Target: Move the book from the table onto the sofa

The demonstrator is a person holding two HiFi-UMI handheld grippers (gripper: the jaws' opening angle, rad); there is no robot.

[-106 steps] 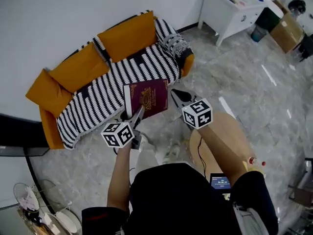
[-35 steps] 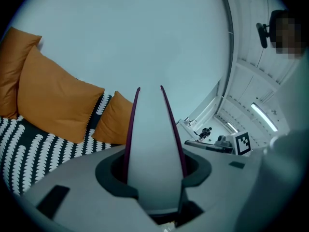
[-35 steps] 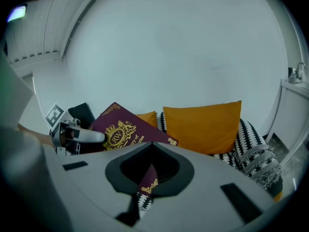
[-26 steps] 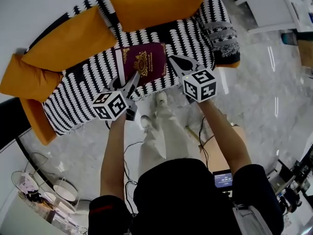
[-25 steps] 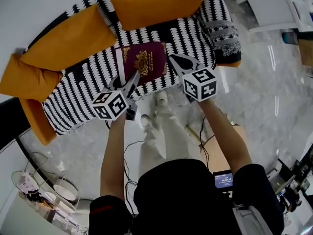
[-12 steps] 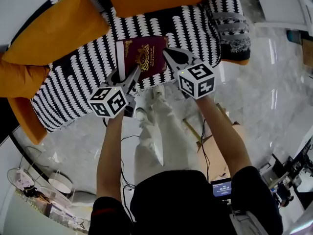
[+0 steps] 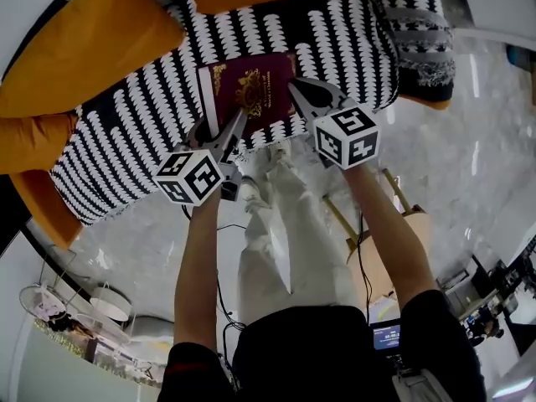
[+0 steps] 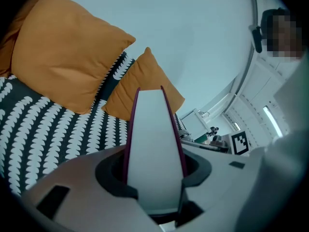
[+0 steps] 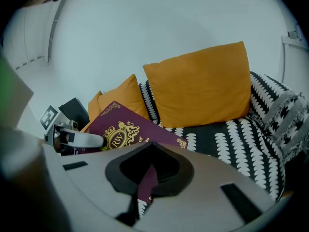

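A maroon book (image 7: pixel 251 95) with a gold crest hangs flat just above the striped sofa seat (image 7: pixel 126 132), and both grippers hold it. My left gripper (image 7: pixel 232 130) is shut on its near left edge; the left gripper view has the white page block (image 8: pixel 152 144) wedged between the jaws. At the book's right edge, my right gripper (image 7: pixel 296 88) is shut on it, with a thin maroon strip (image 9: pixel 147 178) pinched between the jaws. The right gripper view takes in the cover (image 9: pixel 123 129) and the left gripper (image 9: pixel 72 138) across it.
Orange cushions (image 7: pixel 92 48) line the sofa back behind the book. A grey knitted throw (image 7: pixel 423 32) lies over the sofa's right arm. The person's legs and shoes (image 7: pixel 276 153) stand at the sofa front. A wooden table (image 7: pixel 402 233) and cables lie behind on the marble floor.
Both grippers have sunk with the book toward the sofa seat. The grip on the book looks the same.
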